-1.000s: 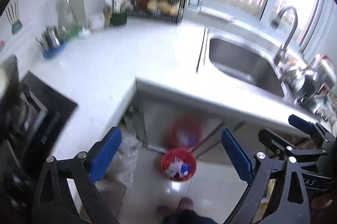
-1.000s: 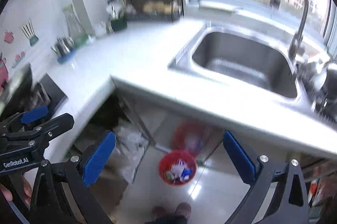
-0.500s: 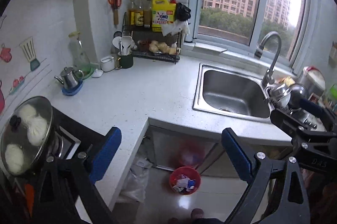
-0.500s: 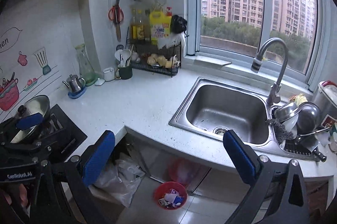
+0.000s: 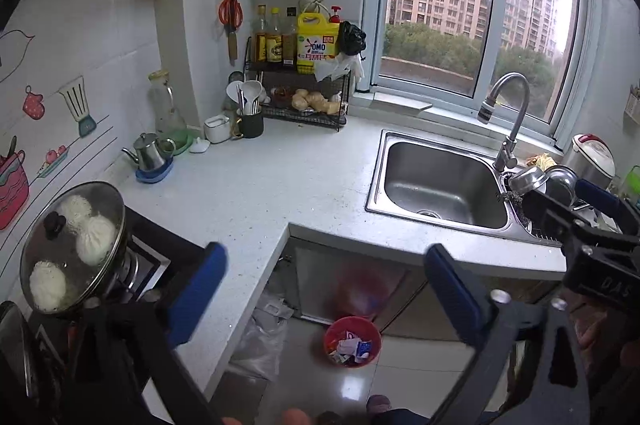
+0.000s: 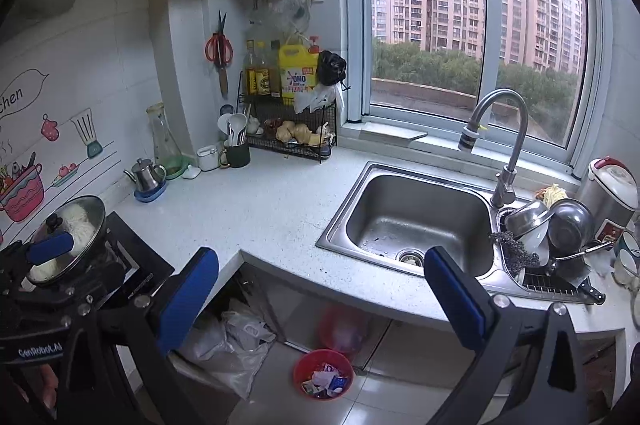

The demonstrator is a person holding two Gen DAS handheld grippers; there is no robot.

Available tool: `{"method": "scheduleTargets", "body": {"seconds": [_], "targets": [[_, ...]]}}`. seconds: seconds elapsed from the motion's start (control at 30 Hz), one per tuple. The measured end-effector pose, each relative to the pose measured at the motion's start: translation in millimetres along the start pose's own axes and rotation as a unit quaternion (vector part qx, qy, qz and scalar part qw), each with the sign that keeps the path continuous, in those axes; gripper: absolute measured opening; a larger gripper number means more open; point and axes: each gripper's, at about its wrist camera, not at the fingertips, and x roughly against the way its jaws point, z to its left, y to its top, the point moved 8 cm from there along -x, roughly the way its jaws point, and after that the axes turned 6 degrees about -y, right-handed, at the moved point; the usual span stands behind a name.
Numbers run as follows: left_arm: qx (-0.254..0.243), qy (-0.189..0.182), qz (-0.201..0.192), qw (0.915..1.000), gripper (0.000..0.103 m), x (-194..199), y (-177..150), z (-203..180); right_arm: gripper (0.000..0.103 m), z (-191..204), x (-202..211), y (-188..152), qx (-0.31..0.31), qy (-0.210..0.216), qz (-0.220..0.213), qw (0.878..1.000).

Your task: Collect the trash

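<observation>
Red trash bin (image 5: 352,341) on the floor already holds wrappers; with the left gripper (image 5: 326,299) opening empty and the right gripper (image 6: 322,299) spread empty, scan the white tabletop (image 5: 256,193) for leftover scraps before descending.

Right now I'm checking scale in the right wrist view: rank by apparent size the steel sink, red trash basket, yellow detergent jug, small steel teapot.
1. Steel sink
2. Red trash basket
3. Yellow detergent jug, close to the basket, so unsure
4. Small steel teapot
</observation>
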Motion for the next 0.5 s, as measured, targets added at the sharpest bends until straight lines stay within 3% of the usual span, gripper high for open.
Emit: {"method": "scheduleTargets", "body": {"seconds": [0.5], "targets": [[0.007, 0.013, 0.01, 0.9998, 0.103, 15.2, -19.3, 0.4, 0.102, 9.5, 13.2, -22.3, 0.012, 0.002, 0.026, 1.0]]}}
